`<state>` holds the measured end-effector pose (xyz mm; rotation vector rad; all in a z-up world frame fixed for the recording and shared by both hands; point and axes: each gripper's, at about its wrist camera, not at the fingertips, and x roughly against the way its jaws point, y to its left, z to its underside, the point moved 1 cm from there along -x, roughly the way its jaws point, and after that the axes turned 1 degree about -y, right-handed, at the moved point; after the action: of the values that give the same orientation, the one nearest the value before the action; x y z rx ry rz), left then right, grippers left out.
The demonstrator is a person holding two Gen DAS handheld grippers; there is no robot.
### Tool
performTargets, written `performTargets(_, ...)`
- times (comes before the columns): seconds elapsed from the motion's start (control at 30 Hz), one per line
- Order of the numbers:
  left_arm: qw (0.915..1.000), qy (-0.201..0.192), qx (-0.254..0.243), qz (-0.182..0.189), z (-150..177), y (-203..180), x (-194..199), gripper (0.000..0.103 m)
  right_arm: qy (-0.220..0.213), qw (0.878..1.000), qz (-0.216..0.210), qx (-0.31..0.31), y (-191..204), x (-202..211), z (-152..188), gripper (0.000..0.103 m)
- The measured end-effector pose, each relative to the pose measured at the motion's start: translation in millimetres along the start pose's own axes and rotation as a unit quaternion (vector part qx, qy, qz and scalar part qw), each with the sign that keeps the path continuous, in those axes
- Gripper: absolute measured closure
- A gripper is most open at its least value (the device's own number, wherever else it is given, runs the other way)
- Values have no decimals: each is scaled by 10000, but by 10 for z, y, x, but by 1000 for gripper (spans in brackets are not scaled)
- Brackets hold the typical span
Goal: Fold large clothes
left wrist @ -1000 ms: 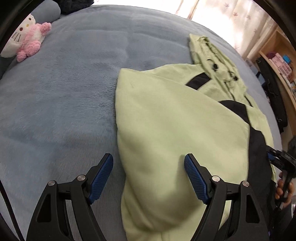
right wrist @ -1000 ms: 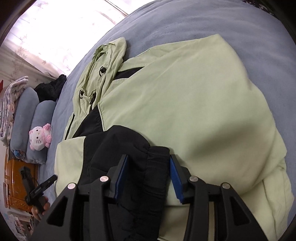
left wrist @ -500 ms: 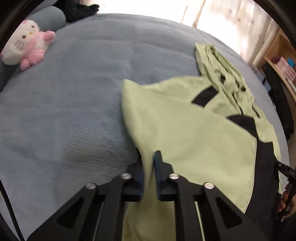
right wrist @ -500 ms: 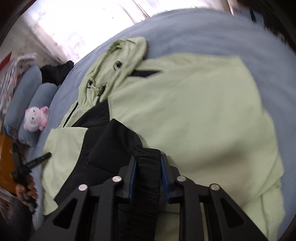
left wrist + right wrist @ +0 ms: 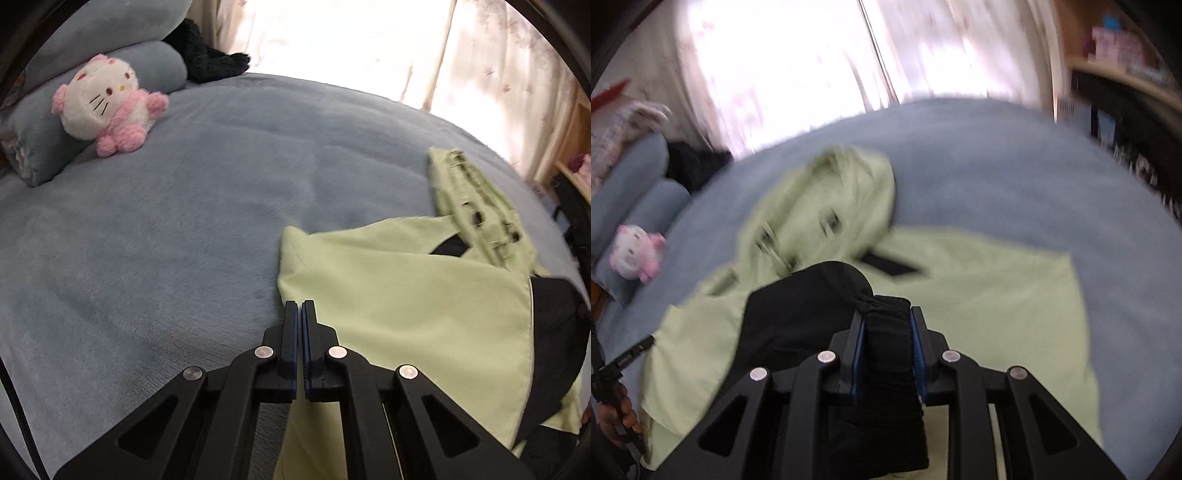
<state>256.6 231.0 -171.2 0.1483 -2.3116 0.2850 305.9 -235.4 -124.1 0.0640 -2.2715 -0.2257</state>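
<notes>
Lying across a blue-grey plush bed cover [image 5: 177, 236], a light green jacket [image 5: 417, 306] with black panels is seen in both wrist views, its hood [image 5: 476, 206] stretched away toward the bright curtained window [image 5: 332, 40].

Left wrist view: the left gripper [image 5: 299, 314] is seen with its blue-padded fingers [image 5: 292, 332] pressed together, tips at the near edge of the green fabric. A thin fold of that edge appears to be pinched between the pads, though the cloth inside the gap is hard to make out. A black panel [image 5: 557, 332] of the jacket is seen at the right, partly turned over the green.

Right wrist view, blurred by motion: the right gripper [image 5: 886, 325] is clamped on a thick black cuff [image 5: 886, 343], the ribbed black fabric bulging between the two pads and trailing down under the tool. The black sleeve [image 5: 801, 310] attached to it is draped over the green body of the jacket. At the far left edge a hand [image 5: 617, 417] on a dark tool handle is glimpsed.

Surroundings noted: a white and pink plush cat toy [image 5: 107, 107] is propped against blue-grey pillows [image 5: 151, 66] at the head of the bed, well apart from the jacket. A dark fuzzy item [image 5: 207, 55] is lying behind the pillows. Wooden shelving [image 5: 1126, 77] is visible at the right.
</notes>
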Motion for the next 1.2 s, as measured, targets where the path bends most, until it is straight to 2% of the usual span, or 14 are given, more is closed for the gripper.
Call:
performTargets(0.1, 9997, 199, 125, -42, 25, 115, -125, 103, 658, 9976, 212, -81, -98, -356, 104, 73)
performTargets(0.13, 9995, 270, 180, -22, 18, 144, -151, 102, 694, 9973, 183, -173, -132, -378, 120, 72)
performTargets(0.2, 9992, 293, 257, -38, 3, 186, -145, 102, 610, 9975, 124, -344, -159, -321, 119, 70)
performTargets(0.4, 9997, 227, -20, 61, -47, 18, 206, 86, 136, 9994, 92, -309, -59, 86, 138, 68)
performTargets(0.47, 9985, 82, -411, 343, 20, -225, 400, 74, 58, 9999, -73, -135, 98, 220, 181, 68)
performTargets(0.57, 9918, 53, -1052, 723, 235, -636, 628, 70, 138, 9990, -323, 283, 435, 329, 333, 68)
performTargets(0.7, 9904, 519, -900, 908, 528, -915, 627, 70, 410, 9918, -857, 860, 981, 342, 649, 68)
performTargets(0.77, 9917, 559, -843, 789, 677, -954, 557, 70, 540, 9877, -943, 1122, 1172, 293, 799, 68)
performTargets(0.87, 9937, 575, -965, 63, 904, -917, 403, 71, 826, 9823, -643, 1556, 1284, 95, 1014, 68)
performTargets(0.97, 9943, 436, -953, -196, 953, -728, 440, 71, 710, 9803, 129, 1840, 1092, 92, 1055, 69)
performTargets(1.03, 9938, 424, -999, -228, 963, -563, 476, 71, 692, 9823, 623, 1627, 766, 130, 986, 69)
performTargets(1.07, 9934, 417, -1033, -273, 963, -497, 478, 71, 716, 9838, 718, 1482, 585, 144, 954, 69)
performTargets(1.13, 9924, 429, -1038, -497, 948, -360, 458, 71, 843, 9892, 414, 1129, 310, 174, 905, 71)
performTargets(1.2, 9951, 542, -777, -267, 892, -256, 430, 71, 868, 9886, 527, 1115, 253, 196, 894, 70)
